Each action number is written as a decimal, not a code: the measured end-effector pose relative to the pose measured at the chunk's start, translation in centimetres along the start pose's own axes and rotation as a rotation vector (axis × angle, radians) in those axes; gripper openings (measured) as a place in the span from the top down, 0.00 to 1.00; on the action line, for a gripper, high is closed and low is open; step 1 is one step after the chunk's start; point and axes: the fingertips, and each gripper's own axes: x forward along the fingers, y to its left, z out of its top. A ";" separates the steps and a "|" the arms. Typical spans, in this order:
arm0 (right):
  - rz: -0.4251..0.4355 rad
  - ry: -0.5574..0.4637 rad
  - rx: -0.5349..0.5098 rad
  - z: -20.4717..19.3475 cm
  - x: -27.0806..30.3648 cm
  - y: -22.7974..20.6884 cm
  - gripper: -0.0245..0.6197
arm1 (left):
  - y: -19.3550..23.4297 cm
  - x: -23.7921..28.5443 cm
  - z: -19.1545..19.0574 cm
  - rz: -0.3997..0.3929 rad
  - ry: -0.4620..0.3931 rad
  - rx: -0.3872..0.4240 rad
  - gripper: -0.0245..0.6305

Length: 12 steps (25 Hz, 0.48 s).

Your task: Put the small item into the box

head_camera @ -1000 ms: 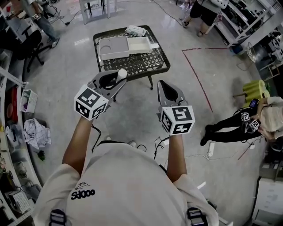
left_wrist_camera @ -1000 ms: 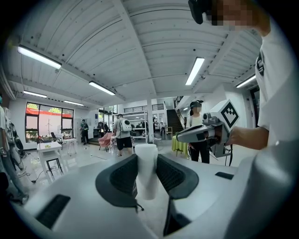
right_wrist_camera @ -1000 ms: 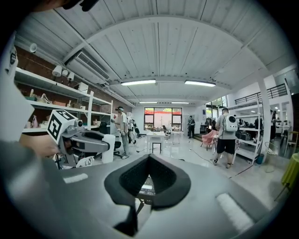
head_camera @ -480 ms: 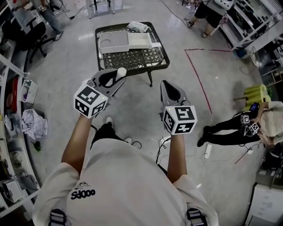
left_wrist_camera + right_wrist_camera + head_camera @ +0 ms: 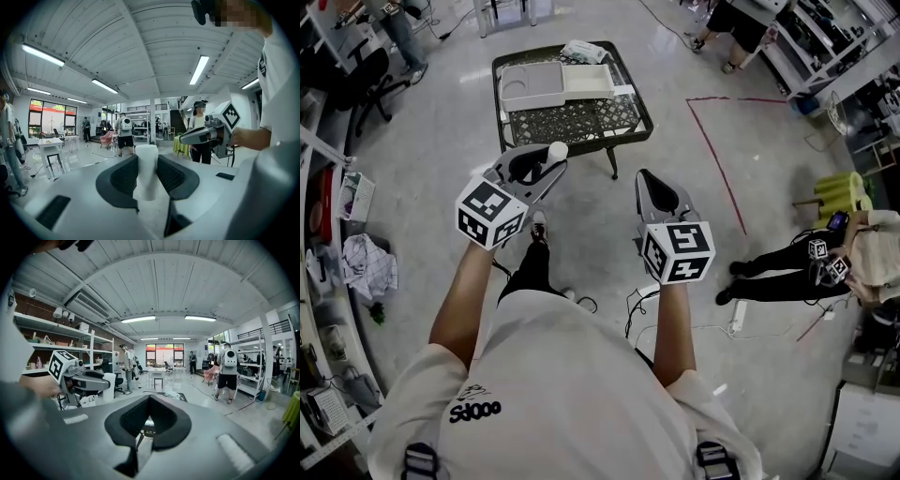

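My left gripper [image 5: 546, 161] is shut on a small white cylinder [image 5: 557, 151], held up in the air short of the table. In the left gripper view the cylinder [image 5: 146, 180] stands upright between the dark pads [image 5: 123, 176]. Ahead, a low black lattice table [image 5: 581, 124] carries a grey box [image 5: 531, 86] and a white box [image 5: 589, 81] side by side. My right gripper [image 5: 643, 178] hangs level with the left one, shut, with nothing in it; its tips [image 5: 149, 397] meet. From the right gripper view the left gripper [image 5: 86, 380] and the cylinder [image 5: 109, 386] show at left.
A crumpled bag [image 5: 583, 51] lies at the table's far edge. Red tape [image 5: 717, 159] marks the floor to the right. A seated person [image 5: 825, 262] is at far right, shelving [image 5: 323, 234] along the left, cables [image 5: 637, 305] on the floor by my feet.
The person has stepped forward: a dark trouser leg now shows below the left gripper, and the table has drifted a little left and up. Both grippers keep their pose and hold.
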 end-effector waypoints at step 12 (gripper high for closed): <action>-0.006 0.042 0.017 -0.8 4.1 -2.0 0.95 | 3.0 3.9 -0.7 -0.034 0.018 -0.020 0.78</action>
